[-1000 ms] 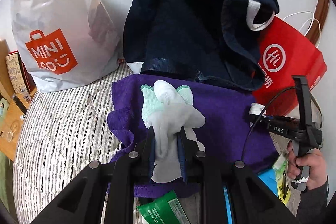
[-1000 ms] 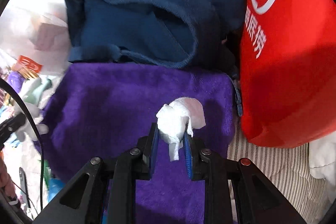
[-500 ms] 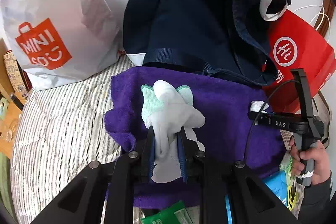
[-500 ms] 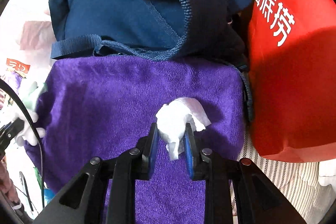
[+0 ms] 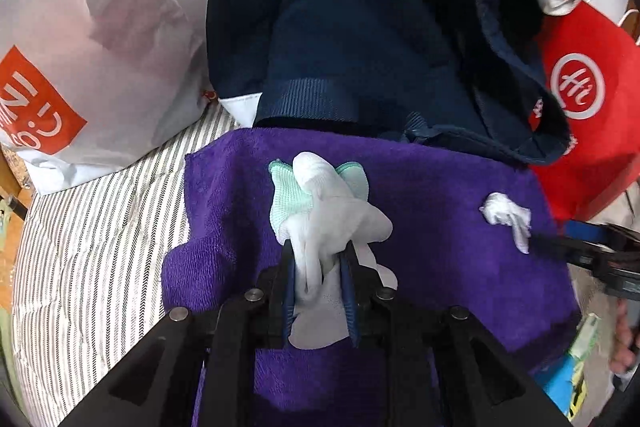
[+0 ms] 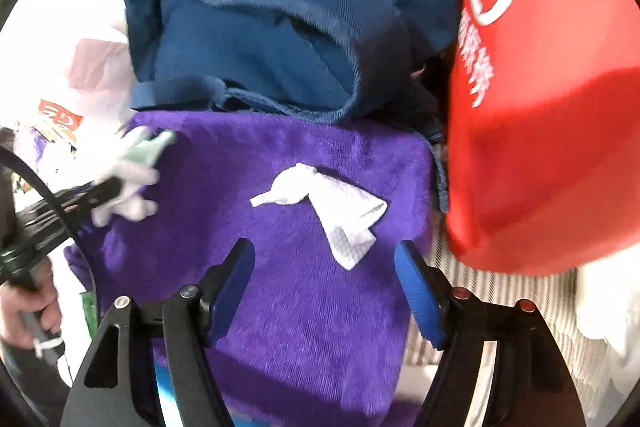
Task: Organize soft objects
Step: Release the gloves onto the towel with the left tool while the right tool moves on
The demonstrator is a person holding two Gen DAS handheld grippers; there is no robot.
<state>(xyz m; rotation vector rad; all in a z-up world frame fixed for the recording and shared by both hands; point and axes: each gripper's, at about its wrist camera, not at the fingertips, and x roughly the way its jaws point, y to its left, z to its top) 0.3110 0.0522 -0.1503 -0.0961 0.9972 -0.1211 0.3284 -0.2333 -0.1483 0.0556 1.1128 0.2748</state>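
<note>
A purple towel [image 5: 440, 195] lies on the striped bed; it also shows in the right wrist view [image 6: 304, 307]. My left gripper [image 5: 318, 259] is shut on a white glove with green cuffs [image 5: 324, 203], held just above the towel's left part. My right gripper [image 6: 324, 275] is open and empty, just behind a crumpled white tissue [image 6: 340, 211] that lies loose on the towel's right part. The tissue also shows in the left wrist view [image 5: 506, 215], with the right gripper's tips beside it. The glove appears blurred at the left of the right wrist view [image 6: 132, 167].
A navy backpack [image 5: 380, 39] stands behind the towel. A red paper bag [image 6: 540, 127] stands right of it, a white Miniso bag [image 5: 80, 47] to the left. The striped bedding [image 5: 92, 259] extends left. Blue and green packets [image 5: 568, 383] lie at the towel's near right.
My right gripper has opened and let go of the tissue, which now lies unfolded on the towel. My left gripper has moved closer over the towel, still gripping the glove.
</note>
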